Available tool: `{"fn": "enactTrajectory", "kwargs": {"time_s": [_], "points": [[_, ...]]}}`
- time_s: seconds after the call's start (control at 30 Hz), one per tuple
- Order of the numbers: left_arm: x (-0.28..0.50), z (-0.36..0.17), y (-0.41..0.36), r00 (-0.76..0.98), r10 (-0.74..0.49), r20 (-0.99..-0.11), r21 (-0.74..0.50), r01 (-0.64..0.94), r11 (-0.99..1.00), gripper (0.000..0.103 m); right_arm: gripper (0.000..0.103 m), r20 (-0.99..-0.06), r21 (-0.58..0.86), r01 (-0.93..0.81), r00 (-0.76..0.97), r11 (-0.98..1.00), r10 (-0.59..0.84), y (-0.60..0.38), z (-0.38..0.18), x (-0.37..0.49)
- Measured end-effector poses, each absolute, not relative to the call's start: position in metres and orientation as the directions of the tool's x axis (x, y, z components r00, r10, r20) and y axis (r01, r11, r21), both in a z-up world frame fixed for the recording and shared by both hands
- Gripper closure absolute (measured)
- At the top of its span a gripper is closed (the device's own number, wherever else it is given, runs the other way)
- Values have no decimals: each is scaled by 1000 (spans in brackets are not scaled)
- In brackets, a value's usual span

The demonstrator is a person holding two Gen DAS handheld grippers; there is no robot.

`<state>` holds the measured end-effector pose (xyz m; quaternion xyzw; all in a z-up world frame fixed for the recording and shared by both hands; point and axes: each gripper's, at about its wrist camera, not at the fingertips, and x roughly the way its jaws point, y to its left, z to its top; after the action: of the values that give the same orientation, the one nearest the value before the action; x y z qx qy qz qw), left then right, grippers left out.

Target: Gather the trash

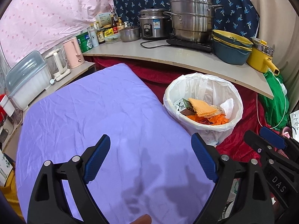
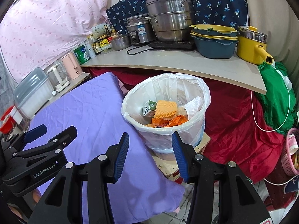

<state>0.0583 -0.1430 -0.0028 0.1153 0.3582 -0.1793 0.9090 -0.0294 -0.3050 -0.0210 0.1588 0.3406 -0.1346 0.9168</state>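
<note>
Left gripper (image 1: 150, 154) spread wide, right gripper (image 2: 150, 150) half-spread, both empty; trash in bin (image 2: 164, 130); purple cloth (image 1: 93, 115) bare.

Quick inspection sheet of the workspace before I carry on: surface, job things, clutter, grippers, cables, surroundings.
Surface: purple cloth wrinkled, nothing lying on it.
Job's things: white-lined bin beside the cloth, holding an orange bumpy pad, a small carton, white paper and orange wrappers.
Clutter: nothing seen on the cloth.
Grippers: left gripper open and empty over the cloth; right gripper open and empty, pointing at the bin.
Cables: black cord on the shelf; white cable over the green bag.
Surroundings: shelf with steel pots, stacked basins, a yellow pot; red cloth below.
</note>
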Motion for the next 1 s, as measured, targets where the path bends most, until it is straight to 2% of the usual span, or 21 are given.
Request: {"fn": "enactTrajectory", "kwargs": {"time_s": [1.0], "points": [[48, -14, -136, 670, -206, -713, 88, 377, 922, 19, 56, -680, 172, 333, 721, 927, -133, -297, -28, -34]]}}
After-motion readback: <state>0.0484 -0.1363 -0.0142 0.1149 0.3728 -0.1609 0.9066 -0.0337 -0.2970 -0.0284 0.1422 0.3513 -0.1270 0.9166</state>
